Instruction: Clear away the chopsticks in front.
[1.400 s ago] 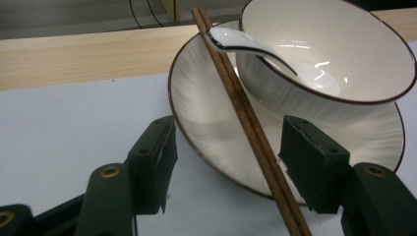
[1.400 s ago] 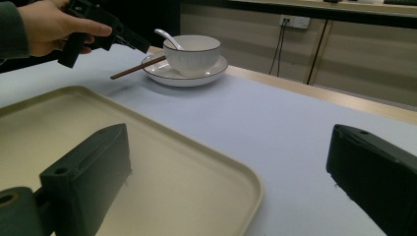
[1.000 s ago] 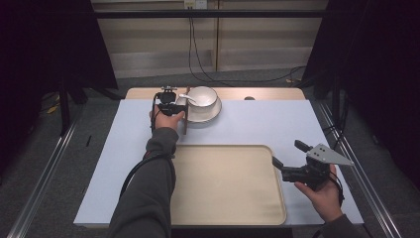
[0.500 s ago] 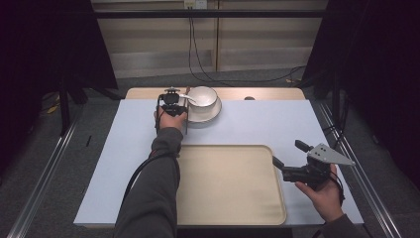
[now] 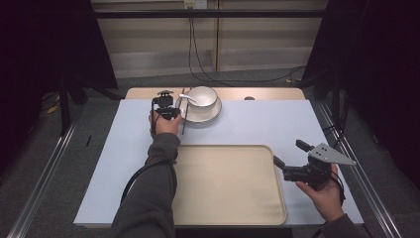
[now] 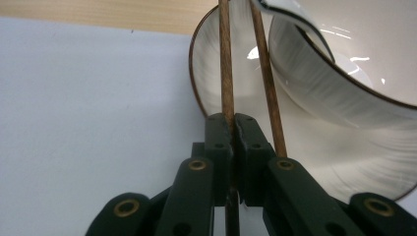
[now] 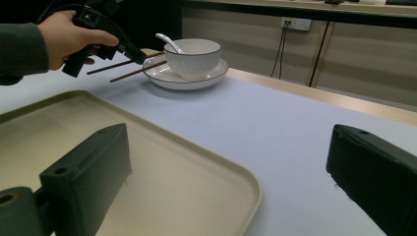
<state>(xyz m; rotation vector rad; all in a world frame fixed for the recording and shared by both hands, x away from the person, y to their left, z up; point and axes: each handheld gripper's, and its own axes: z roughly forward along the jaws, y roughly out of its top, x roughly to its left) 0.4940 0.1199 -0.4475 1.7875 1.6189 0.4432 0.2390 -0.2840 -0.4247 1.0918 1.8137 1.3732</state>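
Working over a pale blue-white table cover (image 5: 257,124) with a wood strip along its far edge, dark curtains either side, cables down the back wall. My left gripper (image 5: 166,106) is at the far left of the cover, jaws pressed together on one brown chopstick (image 6: 226,73); the second chopstick (image 6: 268,88) lies just right of the jaws, resting on the plate (image 5: 200,115). The white bowl (image 5: 202,97) with its spoon (image 5: 187,97) sits on that plate, right of my left gripper. The beige tray (image 5: 223,188) lies between my grippers, near side. My right gripper (image 5: 292,161) hovers at the tray's right edge, jaws spread, gripping nothing. Bowl's top is cut off in the left gripper view; chopstick tips hidden. Since a second ago my left gripper edged slightly right; right gripper unchanged.
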